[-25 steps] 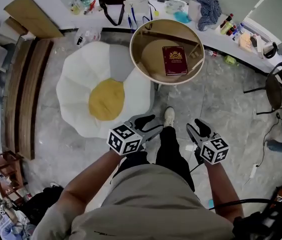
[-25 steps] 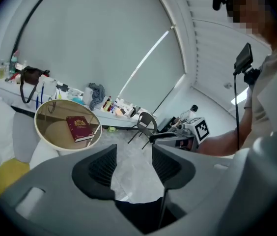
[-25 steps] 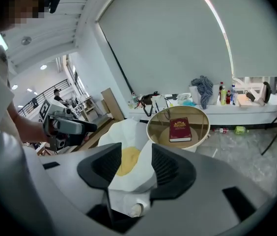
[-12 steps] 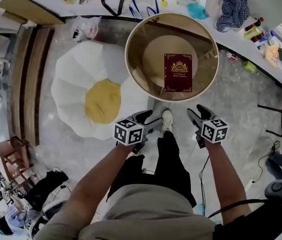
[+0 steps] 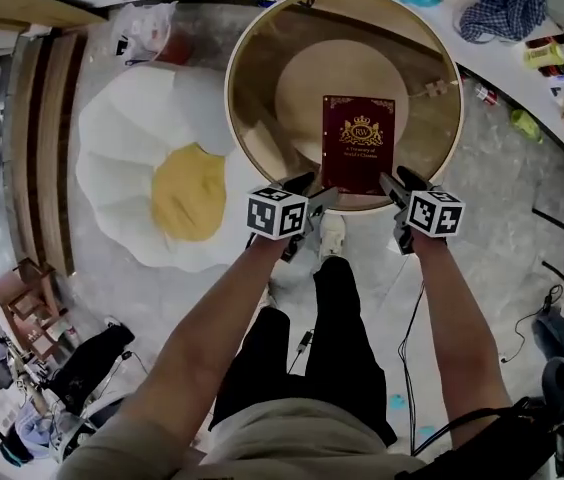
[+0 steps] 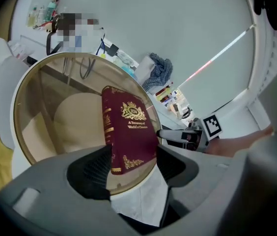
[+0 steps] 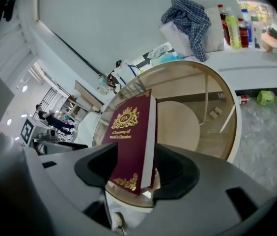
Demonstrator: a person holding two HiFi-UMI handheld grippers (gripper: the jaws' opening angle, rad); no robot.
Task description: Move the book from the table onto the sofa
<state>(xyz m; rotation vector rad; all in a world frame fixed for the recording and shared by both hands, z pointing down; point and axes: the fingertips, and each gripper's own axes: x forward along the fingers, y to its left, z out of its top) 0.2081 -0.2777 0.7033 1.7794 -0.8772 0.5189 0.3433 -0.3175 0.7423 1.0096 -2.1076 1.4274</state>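
Our left gripper [image 5: 307,190] and right gripper [image 5: 399,180] flank the near corners of the maroon book [image 5: 359,156], which lies flat on the round glass table [image 5: 252,88]. Both sets of jaws have just been opening and stand wide, with the book's near edge between them unpinched, ready to lift it toward the egg-shaped sofa [image 5: 127,148].

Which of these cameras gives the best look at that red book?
The head view: the book lies flat on the round glass table, with its whole cover and all four edges visible from above. Each gripper view shows it close but slanted, from one near corner, between open jaws.
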